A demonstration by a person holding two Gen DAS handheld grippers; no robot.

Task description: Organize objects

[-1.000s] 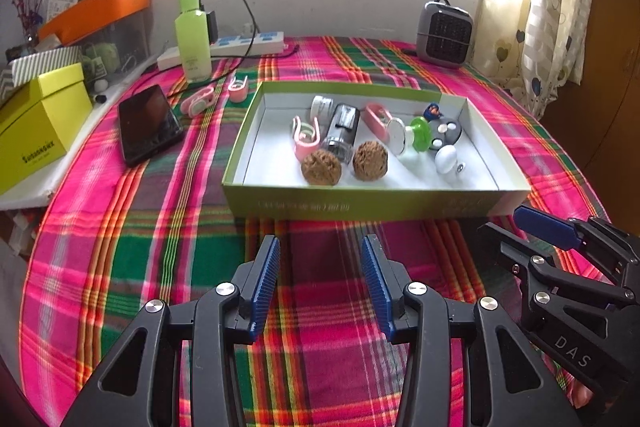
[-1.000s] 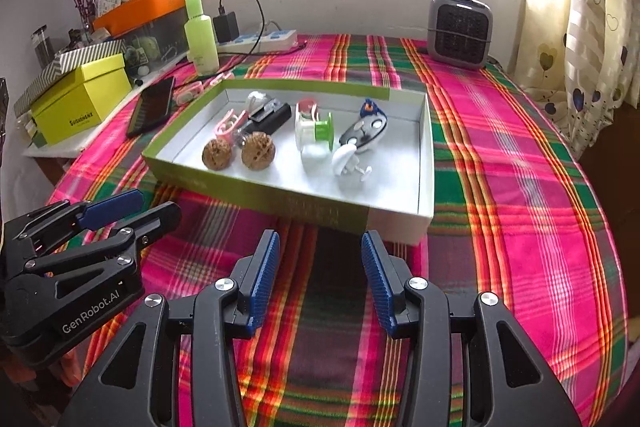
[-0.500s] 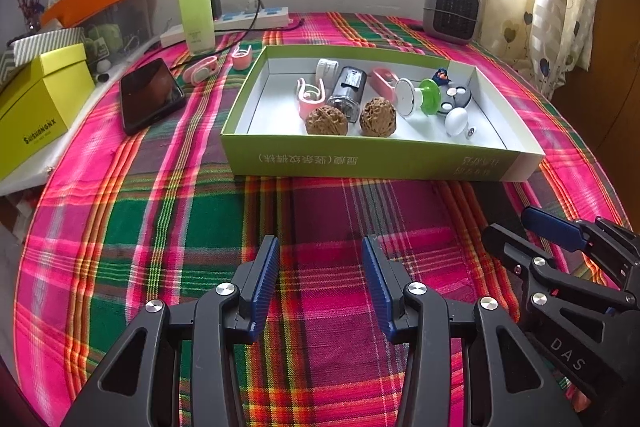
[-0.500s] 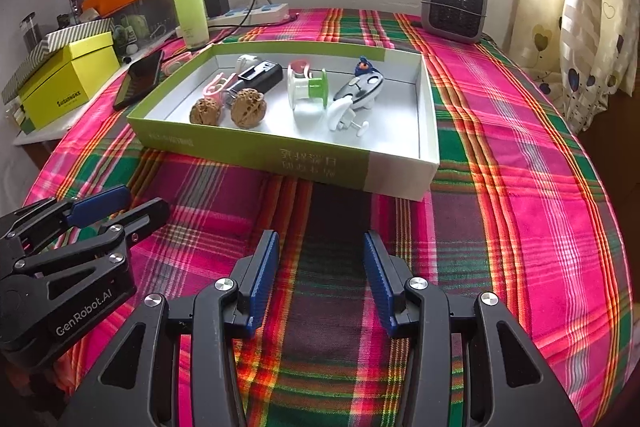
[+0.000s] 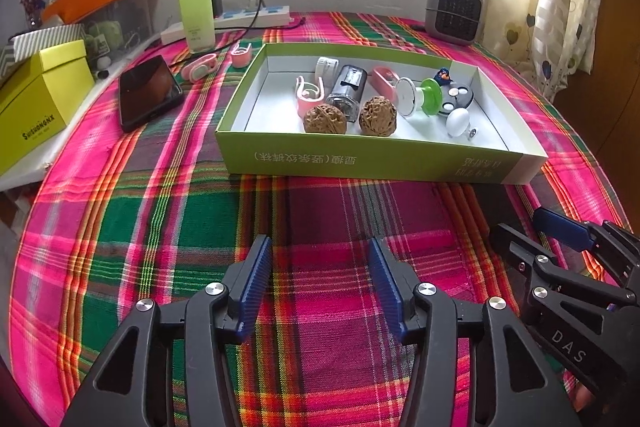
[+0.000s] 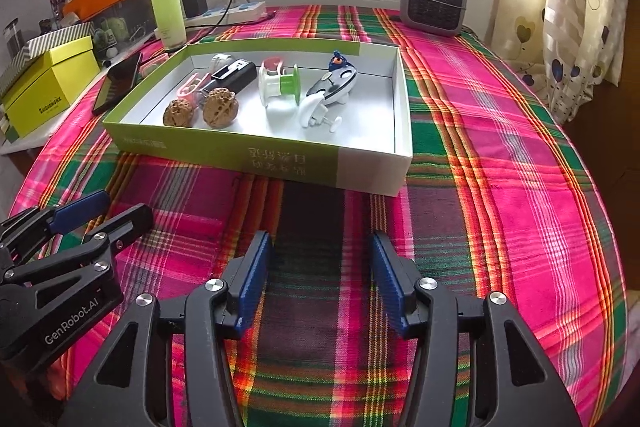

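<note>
Both the left gripper (image 5: pixel 318 285) and right gripper (image 6: pixel 318 283) hover with jaws apart, empty, facing the shallow green cardboard box (image 5: pixel 376 161) at 12 o'clock, probably ready to pick.

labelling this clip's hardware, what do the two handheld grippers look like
Both are matte black plastic linkages with silver rivets and two ribbed blue finger pads. The left gripper carries white "GenRobot.AI" lettering on its body, seen from the right wrist view; the right gripper shows "DAS" in the left wrist view. No cables or sleeves visible.
</note>
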